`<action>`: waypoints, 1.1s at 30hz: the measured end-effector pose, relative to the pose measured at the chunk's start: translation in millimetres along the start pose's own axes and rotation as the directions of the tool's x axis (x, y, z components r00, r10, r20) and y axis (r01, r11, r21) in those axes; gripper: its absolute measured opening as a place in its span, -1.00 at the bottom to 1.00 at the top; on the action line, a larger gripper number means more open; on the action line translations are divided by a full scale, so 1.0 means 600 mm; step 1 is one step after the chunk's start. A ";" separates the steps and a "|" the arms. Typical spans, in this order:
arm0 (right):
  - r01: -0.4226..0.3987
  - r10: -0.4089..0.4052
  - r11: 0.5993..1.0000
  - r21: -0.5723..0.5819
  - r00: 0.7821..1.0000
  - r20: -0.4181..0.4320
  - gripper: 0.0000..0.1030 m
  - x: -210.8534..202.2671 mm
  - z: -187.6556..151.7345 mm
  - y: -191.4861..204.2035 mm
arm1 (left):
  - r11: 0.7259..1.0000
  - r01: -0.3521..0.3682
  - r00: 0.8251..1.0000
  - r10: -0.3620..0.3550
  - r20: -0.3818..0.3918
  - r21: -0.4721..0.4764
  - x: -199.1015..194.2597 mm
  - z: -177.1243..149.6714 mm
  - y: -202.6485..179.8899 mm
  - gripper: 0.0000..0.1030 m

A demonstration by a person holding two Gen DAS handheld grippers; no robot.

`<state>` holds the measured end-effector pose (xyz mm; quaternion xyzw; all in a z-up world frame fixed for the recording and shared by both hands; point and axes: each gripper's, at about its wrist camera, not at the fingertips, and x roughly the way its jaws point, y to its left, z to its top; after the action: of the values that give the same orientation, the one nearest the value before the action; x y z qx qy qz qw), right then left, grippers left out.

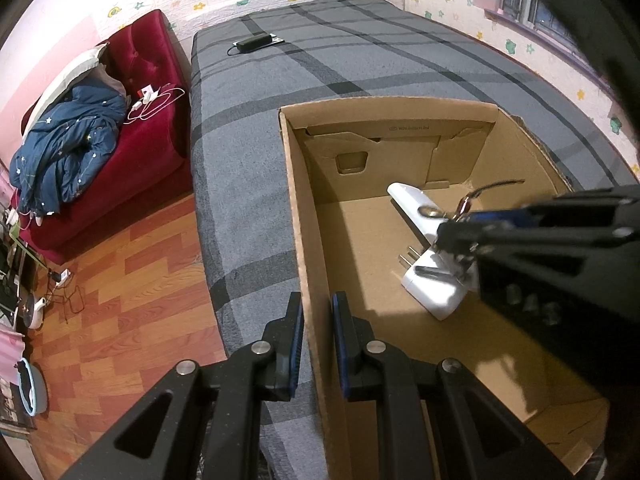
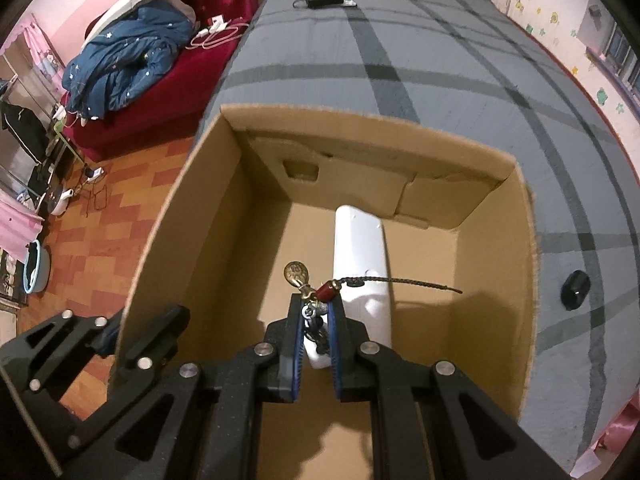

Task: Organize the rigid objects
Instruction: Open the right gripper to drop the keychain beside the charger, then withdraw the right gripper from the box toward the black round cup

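An open cardboard box (image 1: 298, 216) (image 2: 168, 216) stands on the grey plaid bed. A white power adapter (image 1: 432, 292) (image 2: 360, 240) lies on the box floor. My right gripper (image 2: 317, 312) (image 1: 456, 236) is shut on a keychain (image 2: 316, 300) with a brass charm (image 2: 295, 274), a red bead and a braided cord, and holds it inside the box above the adapter. My left gripper (image 1: 318, 304) (image 2: 148, 332) is shut on the box's left wall, one finger on each side of it.
A black computer mouse (image 2: 576, 289) lies on the bed right of the box. A black charger (image 1: 253, 43) (image 2: 325, 0) lies at the bed's far end. A red sofa (image 1: 148, 92) with a blue jacket stands to the left, above the wooden floor (image 1: 120, 304).
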<state>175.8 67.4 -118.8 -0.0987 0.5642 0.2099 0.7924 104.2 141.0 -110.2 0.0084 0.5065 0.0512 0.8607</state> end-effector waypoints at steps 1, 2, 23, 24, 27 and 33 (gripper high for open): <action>-0.004 0.004 1.000 0.003 1.000 -0.009 -0.80 0.006 -0.001 -0.001 | 1.000 -0.001 1.000 0.001 0.001 0.001 0.000 0.000 -0.001 -0.70; -0.007 0.007 1.000 0.008 1.000 -0.017 -0.80 0.011 -0.002 -0.002 | 1.000 0.000 1.000 0.000 0.002 0.000 0.000 0.000 -0.001 -0.70; -0.010 0.009 0.999 0.044 1.000 0.017 0.15 -0.006 0.000 -0.022 | 1.000 0.004 1.000 -0.004 0.000 -0.007 0.000 0.000 0.002 -0.70; -0.003 0.002 0.999 0.045 1.000 0.028 0.29 -0.011 0.001 -0.024 | 1.000 0.003 1.000 -0.003 -0.001 -0.007 0.000 0.000 0.002 -0.70; 0.011 -0.014 0.999 0.050 0.998 0.054 0.49 -0.024 0.002 -0.027 | 1.000 -0.001 1.000 0.001 -0.001 -0.006 -0.001 0.000 0.001 -0.70; 0.041 -0.046 0.997 0.062 0.995 0.092 0.78 -0.045 0.002 -0.037 | 1.000 -0.004 1.000 0.004 -0.001 -0.004 -0.001 0.001 -0.002 -0.70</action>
<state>179.1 42.3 -94.9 -0.0774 0.5304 0.1800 0.8248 104.4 139.9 -109.4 0.0079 0.5070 0.0540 0.8602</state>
